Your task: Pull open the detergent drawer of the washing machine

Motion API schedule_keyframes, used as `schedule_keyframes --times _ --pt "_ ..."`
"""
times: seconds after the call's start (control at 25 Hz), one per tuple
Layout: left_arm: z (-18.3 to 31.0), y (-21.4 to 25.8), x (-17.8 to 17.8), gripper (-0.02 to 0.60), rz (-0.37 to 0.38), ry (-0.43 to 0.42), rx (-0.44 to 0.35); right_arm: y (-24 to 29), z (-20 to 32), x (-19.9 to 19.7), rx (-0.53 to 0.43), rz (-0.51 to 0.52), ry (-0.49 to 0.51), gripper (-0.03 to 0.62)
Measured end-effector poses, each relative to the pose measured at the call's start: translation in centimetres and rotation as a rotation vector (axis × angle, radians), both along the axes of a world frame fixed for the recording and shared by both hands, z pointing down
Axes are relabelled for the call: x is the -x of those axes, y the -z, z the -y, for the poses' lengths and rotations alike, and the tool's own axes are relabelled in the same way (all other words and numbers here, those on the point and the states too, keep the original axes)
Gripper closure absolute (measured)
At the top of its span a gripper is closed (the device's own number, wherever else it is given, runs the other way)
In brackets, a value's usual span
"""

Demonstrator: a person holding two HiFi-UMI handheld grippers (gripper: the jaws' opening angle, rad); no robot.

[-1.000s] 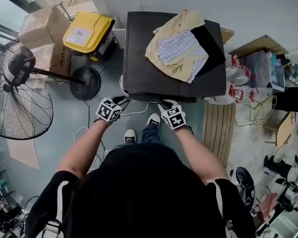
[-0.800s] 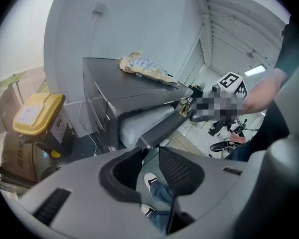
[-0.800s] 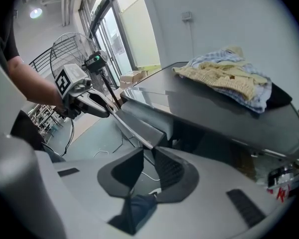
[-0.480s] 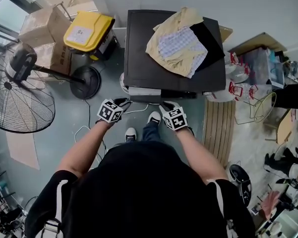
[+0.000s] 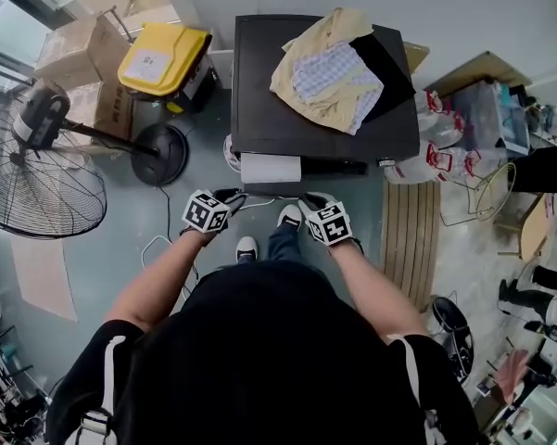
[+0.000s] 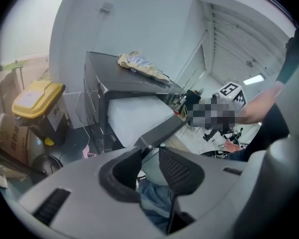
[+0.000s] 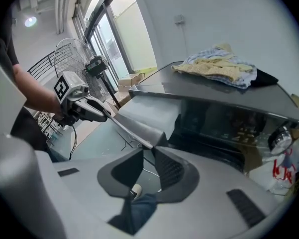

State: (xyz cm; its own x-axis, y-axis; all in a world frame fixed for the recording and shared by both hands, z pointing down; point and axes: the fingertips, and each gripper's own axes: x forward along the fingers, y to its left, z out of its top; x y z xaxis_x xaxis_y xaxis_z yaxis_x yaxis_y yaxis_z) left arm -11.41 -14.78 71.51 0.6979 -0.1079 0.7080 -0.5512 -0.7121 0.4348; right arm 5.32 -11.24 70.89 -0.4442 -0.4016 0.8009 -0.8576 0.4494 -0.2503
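The dark washing machine stands in front of me with a heap of clothes on its top. Its detergent drawer sticks out of the front at the left, its white body showing. My left gripper is shut on the left end of the drawer's grey front panel. My right gripper is shut on the panel's right end. In the left gripper view the jaws pinch the panel's edge. The right gripper view shows the same pinch at its jaws.
A yellow-lidded bin and cardboard boxes stand left of the machine. A big floor fan fills the left side. Wooden boards lie on the floor at the right. The person's shoes and a cable are below the drawer.
The drawer has slid further out of the machine towards me, with more of its white body showing. Both grippers have drawn back with it, still holding the front panel.
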Motion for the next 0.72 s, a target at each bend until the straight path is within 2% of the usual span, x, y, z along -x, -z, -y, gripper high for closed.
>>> schedule_keyframes --times 0.72 --pt "-6.5 0.5 0.7 0.469 -0.003 -0.041 0.049 0.3 -6.4 0.7 0.013 0.028 -0.008 0.523"
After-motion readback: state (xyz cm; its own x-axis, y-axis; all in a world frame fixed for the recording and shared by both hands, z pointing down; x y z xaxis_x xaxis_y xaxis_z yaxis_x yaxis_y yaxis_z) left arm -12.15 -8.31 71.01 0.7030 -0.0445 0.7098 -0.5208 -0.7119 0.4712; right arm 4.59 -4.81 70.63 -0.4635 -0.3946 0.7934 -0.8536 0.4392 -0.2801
